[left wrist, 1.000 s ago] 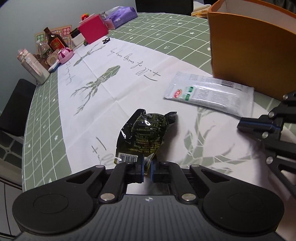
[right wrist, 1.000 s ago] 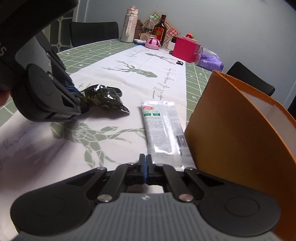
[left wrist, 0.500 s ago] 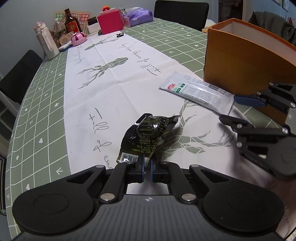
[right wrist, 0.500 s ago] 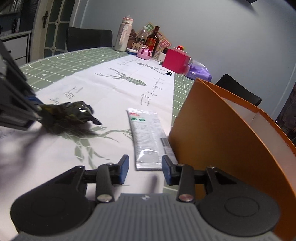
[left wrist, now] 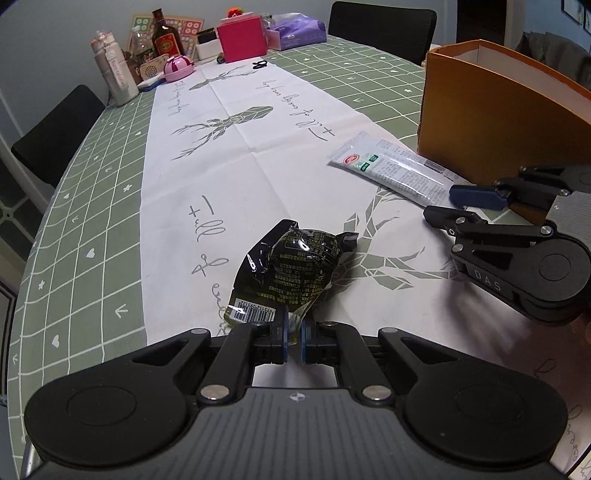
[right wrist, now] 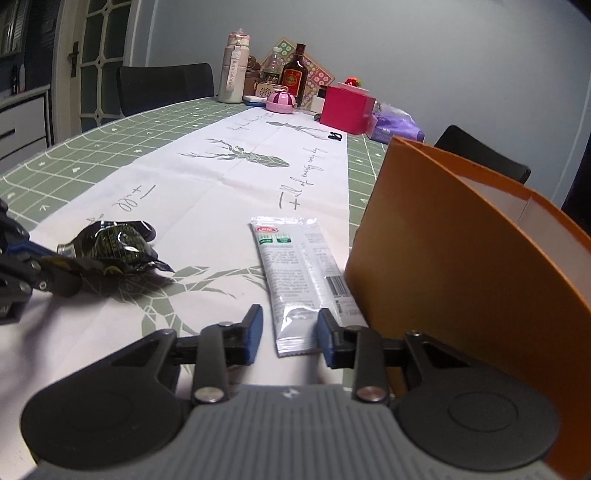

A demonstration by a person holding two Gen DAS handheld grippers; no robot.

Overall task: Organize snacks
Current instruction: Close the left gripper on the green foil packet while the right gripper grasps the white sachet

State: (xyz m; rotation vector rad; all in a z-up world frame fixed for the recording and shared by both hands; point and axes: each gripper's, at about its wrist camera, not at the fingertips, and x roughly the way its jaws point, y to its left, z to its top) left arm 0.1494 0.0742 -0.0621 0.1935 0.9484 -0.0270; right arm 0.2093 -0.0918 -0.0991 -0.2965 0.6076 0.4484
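crinkled dark-green snack pouch (left wrist: 295,271), glossy, barcode at its near edge.

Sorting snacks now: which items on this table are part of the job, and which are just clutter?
Job:
dark snack packet, clamped in left gripper
white snack packet, between the right gripper pads, which have just been closing
orange box

Clutter:
pink box
brown bottle
white flask
purple pack

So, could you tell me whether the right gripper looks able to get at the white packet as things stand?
Probably yes. The right gripper, its jaws just closing, straddles the near end of the white packet without pinching it. Nothing lies between them, though the orange box stands close beside the packet.
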